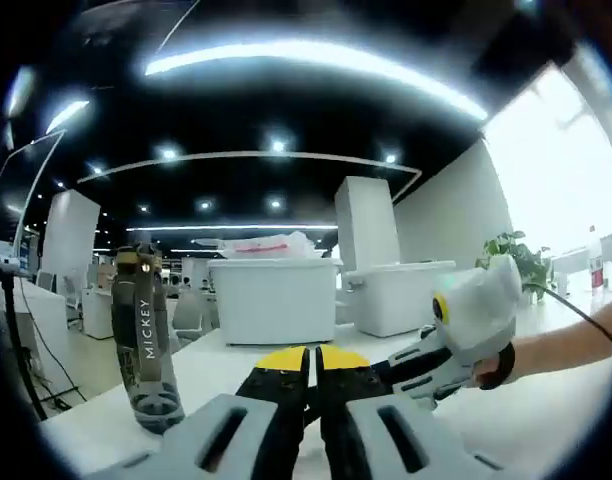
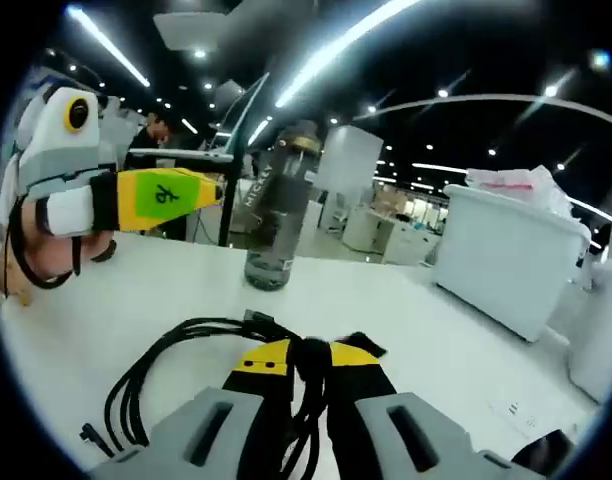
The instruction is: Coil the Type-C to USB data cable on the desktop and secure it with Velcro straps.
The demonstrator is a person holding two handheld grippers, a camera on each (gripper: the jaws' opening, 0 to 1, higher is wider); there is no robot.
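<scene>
Left gripper (image 1: 310, 360) closed over white table (image 1: 546, 400), bottle (image 1: 146, 335) beside.

A white desk (image 2: 106, 320) carries everything here. A dark, smoky bottle (image 2: 276, 205) stands upright on it, lettered down its side; in the left gripper view the same bottle (image 1: 146, 340) stands near the desk's (image 1: 546, 400) left edge. In the right gripper view a black cable (image 2: 176, 375) lies on the desk in loose loops, well short of the bottle, one small plug end pointing out at the lower left. A large white bin (image 2: 511, 260) sits on the desk to the right, and in the left gripper view two white bins (image 1: 276, 298) stand side by side at the far edge.
</scene>
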